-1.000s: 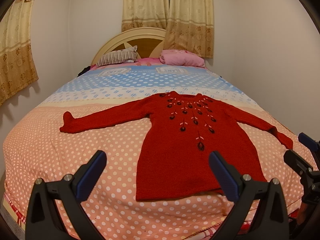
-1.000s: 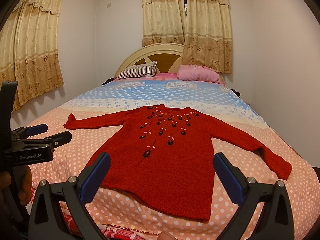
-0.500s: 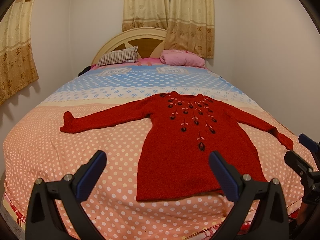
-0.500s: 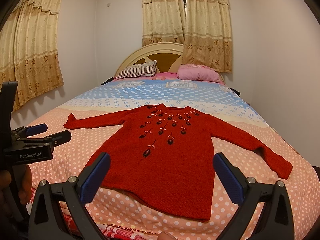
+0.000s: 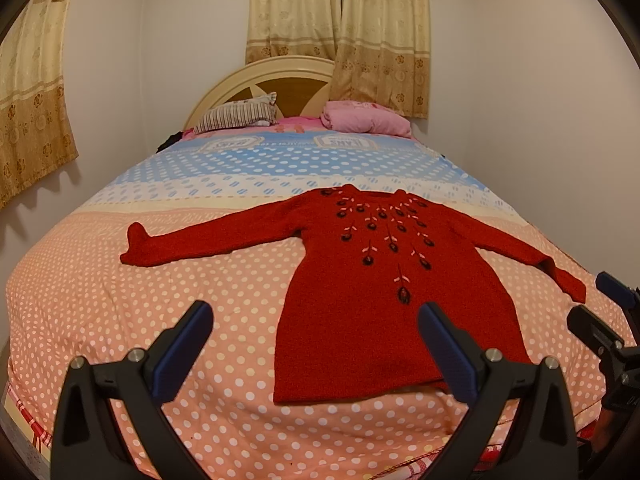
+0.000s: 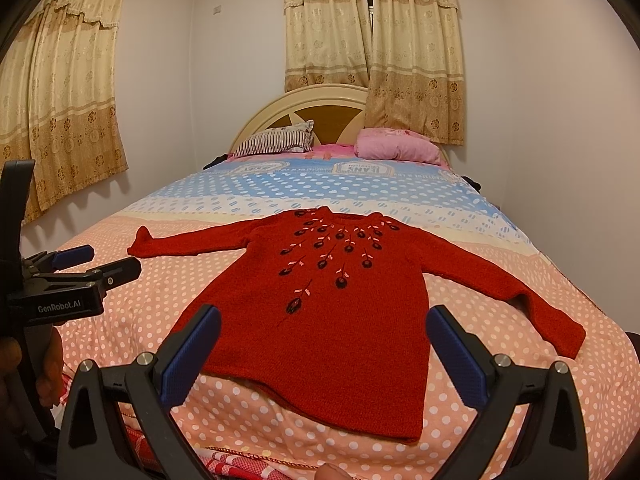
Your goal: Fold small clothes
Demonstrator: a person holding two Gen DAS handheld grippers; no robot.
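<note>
Red knit sweater with embroidered flowers [image 5: 384, 292] lies flat, sleeves spread, on near end of polka-dot bedspread [image 5: 120, 312]. Left hand-held gripper [image 5: 316, 340] and right hand-held gripper [image 6: 324, 344] both spread wide, empty. Beige floral curtains [image 6: 372, 32] behind arched headboard [image 6: 320, 108].

We read "GenRobot.AI" in pale letters on the black body of the left gripper [image 6: 72, 258], at the left edge of the right wrist view. Two framed labels printed on the bedsheet [image 6: 280, 184] near the pillows stay too blurred to make out.
</note>
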